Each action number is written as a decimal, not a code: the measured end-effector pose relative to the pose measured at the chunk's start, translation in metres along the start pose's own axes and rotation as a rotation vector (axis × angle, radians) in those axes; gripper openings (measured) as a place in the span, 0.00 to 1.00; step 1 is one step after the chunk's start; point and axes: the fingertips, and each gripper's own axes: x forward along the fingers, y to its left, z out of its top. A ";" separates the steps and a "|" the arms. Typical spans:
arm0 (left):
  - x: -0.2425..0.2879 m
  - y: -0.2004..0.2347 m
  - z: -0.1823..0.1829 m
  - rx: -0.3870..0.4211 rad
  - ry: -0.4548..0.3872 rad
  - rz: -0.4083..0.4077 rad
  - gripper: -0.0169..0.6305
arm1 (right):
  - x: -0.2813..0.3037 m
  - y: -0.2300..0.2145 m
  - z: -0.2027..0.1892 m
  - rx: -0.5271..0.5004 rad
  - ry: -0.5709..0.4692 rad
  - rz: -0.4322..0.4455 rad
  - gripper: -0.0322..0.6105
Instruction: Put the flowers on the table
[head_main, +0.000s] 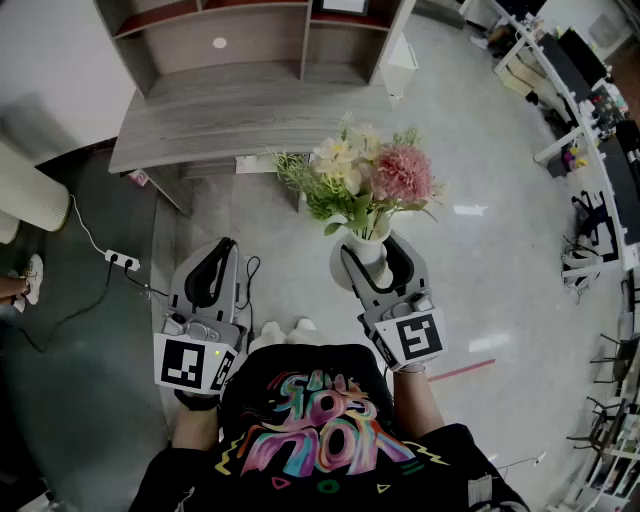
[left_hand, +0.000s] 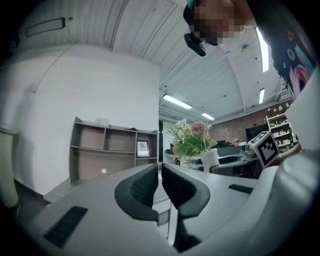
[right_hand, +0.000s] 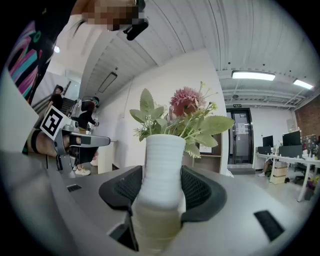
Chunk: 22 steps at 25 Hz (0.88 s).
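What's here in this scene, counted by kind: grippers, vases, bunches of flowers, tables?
Grippers: 2, left gripper and right gripper
Vase: 1
Bunch of flowers: 1
Table: 1
Total: 5

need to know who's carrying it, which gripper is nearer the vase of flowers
Right. The right gripper has its jaws clamped on the vase of flowers. The left gripper is off to the vase's left, clear of it, jaws together and empty.
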 end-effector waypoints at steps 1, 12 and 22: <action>0.002 0.000 -0.001 0.000 0.000 0.001 0.09 | 0.001 -0.001 -0.001 0.000 -0.002 0.001 0.46; 0.004 -0.001 -0.011 0.025 0.013 0.025 0.09 | 0.001 -0.010 -0.030 0.016 0.070 0.031 0.46; 0.022 -0.016 -0.017 0.034 0.022 0.020 0.09 | 0.001 -0.032 -0.030 0.047 0.025 0.022 0.46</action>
